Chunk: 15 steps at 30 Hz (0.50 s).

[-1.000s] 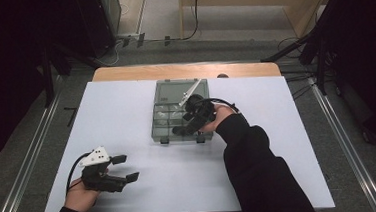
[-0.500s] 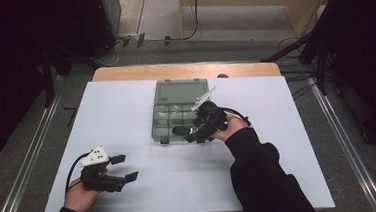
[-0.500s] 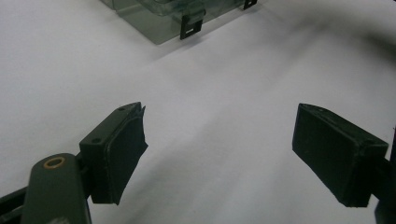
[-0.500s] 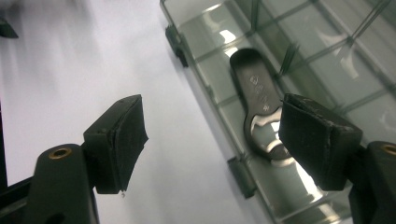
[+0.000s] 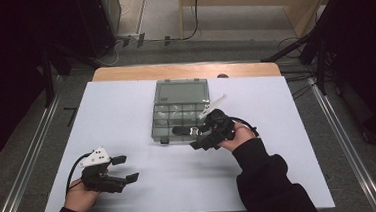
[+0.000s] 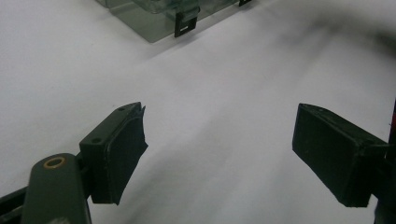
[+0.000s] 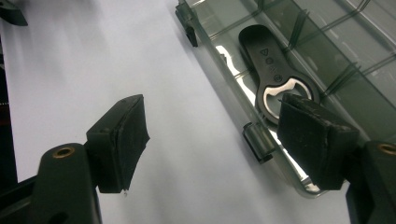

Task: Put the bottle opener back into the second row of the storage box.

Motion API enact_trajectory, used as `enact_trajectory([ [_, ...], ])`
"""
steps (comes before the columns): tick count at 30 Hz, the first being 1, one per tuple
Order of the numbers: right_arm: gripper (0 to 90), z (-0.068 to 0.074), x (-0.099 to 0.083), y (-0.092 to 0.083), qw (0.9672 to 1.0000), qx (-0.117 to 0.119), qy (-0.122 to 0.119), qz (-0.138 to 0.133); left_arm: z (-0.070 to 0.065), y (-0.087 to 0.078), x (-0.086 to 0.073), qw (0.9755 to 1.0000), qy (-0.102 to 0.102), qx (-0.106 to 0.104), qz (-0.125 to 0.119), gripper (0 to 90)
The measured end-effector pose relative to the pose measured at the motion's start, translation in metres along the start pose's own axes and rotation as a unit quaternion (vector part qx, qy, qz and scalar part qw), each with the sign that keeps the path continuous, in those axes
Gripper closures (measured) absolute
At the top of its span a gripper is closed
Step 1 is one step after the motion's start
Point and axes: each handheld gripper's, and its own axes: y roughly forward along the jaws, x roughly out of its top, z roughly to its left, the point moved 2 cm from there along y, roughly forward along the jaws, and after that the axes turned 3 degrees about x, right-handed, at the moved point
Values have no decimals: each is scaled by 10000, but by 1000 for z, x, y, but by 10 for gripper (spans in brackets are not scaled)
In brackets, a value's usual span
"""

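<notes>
You are at a recording bench in a lab or workshop, not a home. A white sheet (image 5: 126, 115) covers a wooden table (image 5: 123, 73). Metal rails (image 5: 27, 162) run along both sides on a grey carpeted floor (image 5: 167, 17), cables (image 5: 191, 33) trail beyond the far edge, and dark equipment (image 5: 97, 17) stands behind.

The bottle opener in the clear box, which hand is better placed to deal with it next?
Right: the right gripper hangs open at the clear box beside the bottle opener; the left gripper is apart, nearer the table's front edge.

Organizer box (image 6: 159, 18) cut off by top edge, left gripper view; bottle opener (image 7: 275, 74) partly behind jaw.
</notes>
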Motion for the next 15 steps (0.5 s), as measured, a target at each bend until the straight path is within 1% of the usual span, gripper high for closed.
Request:
enact_trajectory([
  [2,255,2,-2,0,10000,-19,36,1,0,0,0,10000,2,13,3,173],
  [3,256,4,-5,0,10000,-18,20,-6,0,0,0,10000,-12,24,-1,173],
  [5,258,4,-7,0,10000,-1,29,-13,0,0,0,10000,-4,11,4,173],
  [6,258,6,-10,0,10000,40,32,-17,0,0,0,10000,6,1,13,173],
  [8,258,9,-17,0,10000,31,49,29,0,0,0,10000,23,5,6,173],
  [9,258,9,-17,0,10000,31,49,29,0,0,0,10000,18,7,5,173],
  [10,258,10,-22,-1,10000,32,61,15,0,0,0,10000,16,13,3,173],
  [13,258,11,-26,-2,10000,15,61,13,-1,0,0,10000,40,21,33,173],
  [15,258,12,-30,-3,10000,56,74,-14,-2,0,0,10000,40,23,13,173],
])
